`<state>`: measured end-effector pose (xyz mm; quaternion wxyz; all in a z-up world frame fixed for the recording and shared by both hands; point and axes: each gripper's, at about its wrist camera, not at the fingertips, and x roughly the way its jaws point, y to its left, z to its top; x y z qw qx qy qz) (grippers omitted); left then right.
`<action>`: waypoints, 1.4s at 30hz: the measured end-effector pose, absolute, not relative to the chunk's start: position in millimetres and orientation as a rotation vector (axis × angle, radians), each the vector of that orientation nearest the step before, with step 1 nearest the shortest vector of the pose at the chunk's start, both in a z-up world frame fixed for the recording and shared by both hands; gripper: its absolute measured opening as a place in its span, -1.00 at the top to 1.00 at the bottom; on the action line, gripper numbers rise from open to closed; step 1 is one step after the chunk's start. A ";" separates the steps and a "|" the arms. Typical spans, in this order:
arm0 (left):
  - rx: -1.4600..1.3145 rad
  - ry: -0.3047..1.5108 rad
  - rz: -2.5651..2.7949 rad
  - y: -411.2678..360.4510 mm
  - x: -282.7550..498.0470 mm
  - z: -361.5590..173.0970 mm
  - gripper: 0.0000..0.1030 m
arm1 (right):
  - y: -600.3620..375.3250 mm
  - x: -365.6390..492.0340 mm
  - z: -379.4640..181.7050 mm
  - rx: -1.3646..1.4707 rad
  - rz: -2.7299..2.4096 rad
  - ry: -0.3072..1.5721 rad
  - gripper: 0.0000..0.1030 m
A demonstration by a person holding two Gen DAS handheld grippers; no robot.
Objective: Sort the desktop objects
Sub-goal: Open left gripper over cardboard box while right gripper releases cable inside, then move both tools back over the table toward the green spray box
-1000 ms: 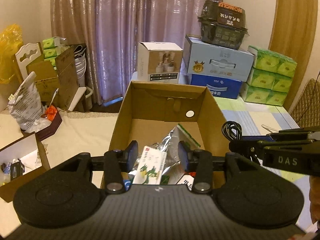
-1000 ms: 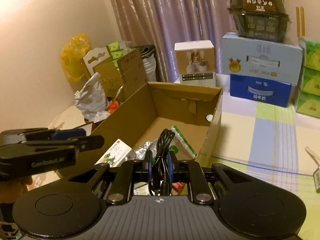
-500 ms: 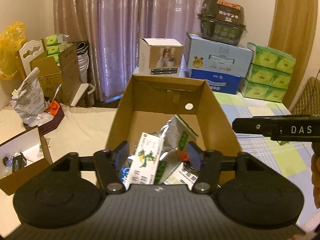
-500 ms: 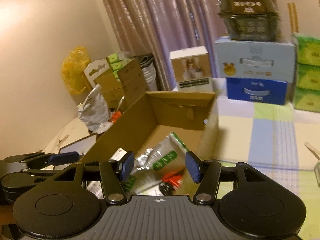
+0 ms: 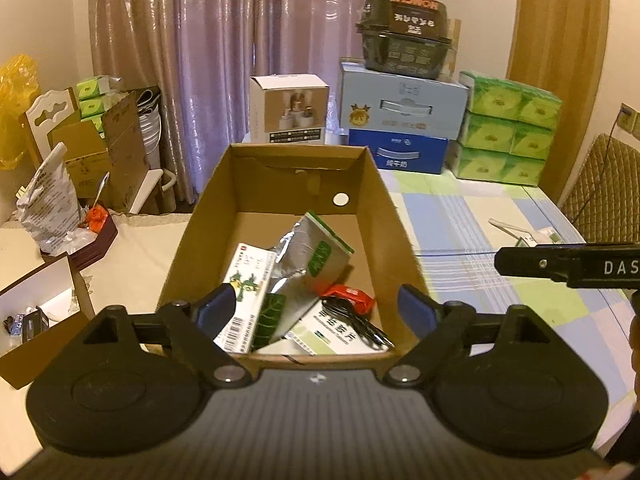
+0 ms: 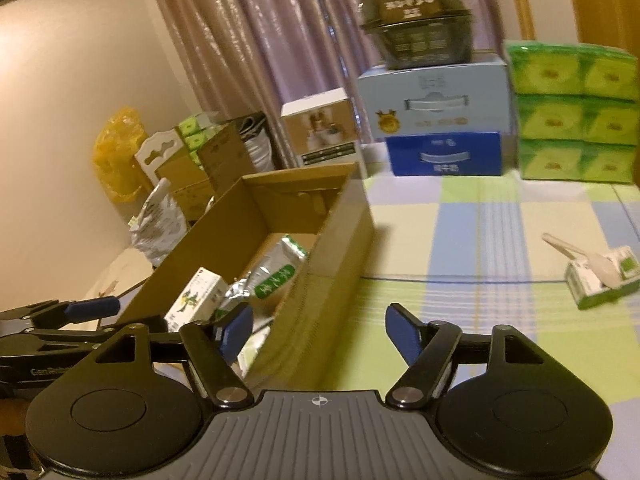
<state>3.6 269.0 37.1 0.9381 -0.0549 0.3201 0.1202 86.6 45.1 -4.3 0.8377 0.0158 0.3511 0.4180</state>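
An open cardboard box (image 5: 376, 216) stands on the table in front of me. Inside lie a green-and-white medicine box (image 5: 244, 296), a silver foil pouch (image 5: 308, 256), a small red item (image 5: 348, 294), a coiled black cable (image 5: 356, 320) and a white carton (image 5: 332, 332). My left gripper (image 5: 316, 306) hovers open over the box's near end, nothing between its fingers. My right gripper (image 6: 320, 330) is open and empty over the box's right wall (image 6: 320, 280). A small green-and-white box with a white spoon (image 6: 600, 276) lies on the checked cloth to the right.
Stacked blue cartons (image 5: 400, 120), a dark basket (image 5: 404, 36) and green tissue packs (image 5: 508, 128) line the far table edge. A white product box (image 5: 290, 108) stands behind the cardboard box. A low open box (image 5: 36, 312) sits at left. A chair back (image 5: 604, 196) is at right.
The right gripper opened and let the black cable fall into the box, then swung right over the box's wall. The left gripper opened wider and drew back a little.
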 end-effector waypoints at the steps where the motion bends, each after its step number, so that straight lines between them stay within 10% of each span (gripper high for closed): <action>1: -0.107 0.657 0.243 265.7 2.8 37.7 -0.68 | 41.0 85.9 -3.7 0.036 0.878 0.742 -0.49; 11: -0.071 0.671 0.221 231.1 -1.1 40.6 -0.86 | -3.6 79.7 -2.3 0.053 0.833 0.742 -0.96; 42: 0.106 0.716 -0.219 72.4 71.3 30.3 -0.97 | -192.1 109.3 -4.6 0.030 0.536 0.773 -0.96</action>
